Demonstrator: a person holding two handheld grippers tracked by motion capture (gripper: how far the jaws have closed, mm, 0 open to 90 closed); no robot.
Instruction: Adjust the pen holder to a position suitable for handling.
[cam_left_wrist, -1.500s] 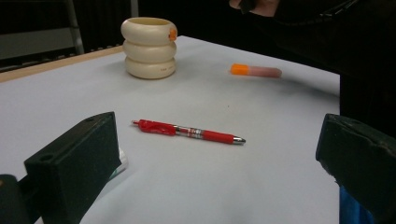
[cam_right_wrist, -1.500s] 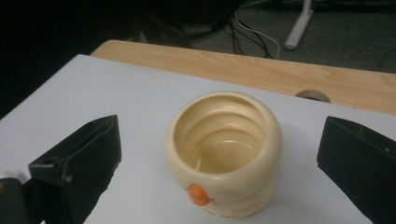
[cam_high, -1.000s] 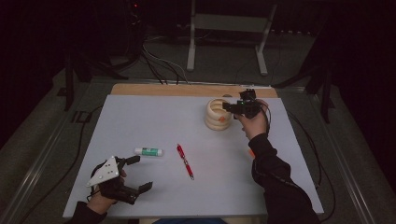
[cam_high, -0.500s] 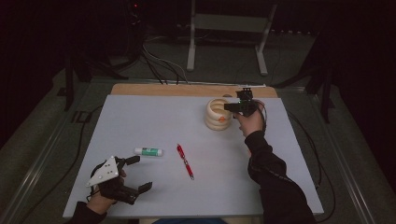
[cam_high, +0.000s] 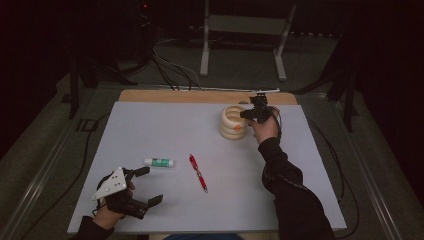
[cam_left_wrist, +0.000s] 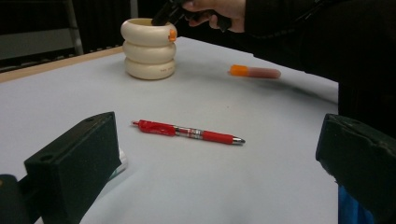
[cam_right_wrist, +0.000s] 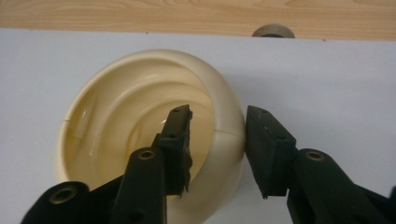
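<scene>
right gripper (cam_right_wrist: 217, 144) straddles the wall of the cream ribbed cup (cam_right_wrist: 140, 135), one jaw inside, one outside at the rim's 3 o'clock side; the jaws have just been closing, the outer pad looks to be at the wall, but a firm pinch cannot be told yet. the cup stands upright at about 1 o'clock on the grey table (cam_high: 150, 130), near the wooden far edge. likely hard, glossy plastic or ceramic, stiff, light to middling, slippery on the bulges; best taken at the rim wall, pads squarely opposed. left gripper (cam_high: 142, 186) rests at 7 o'clock, jaws wide apart, empty. red pen (cam_high: 198, 172) and glue stick (cam_high: 159, 162) lie near the centre.
</scene>
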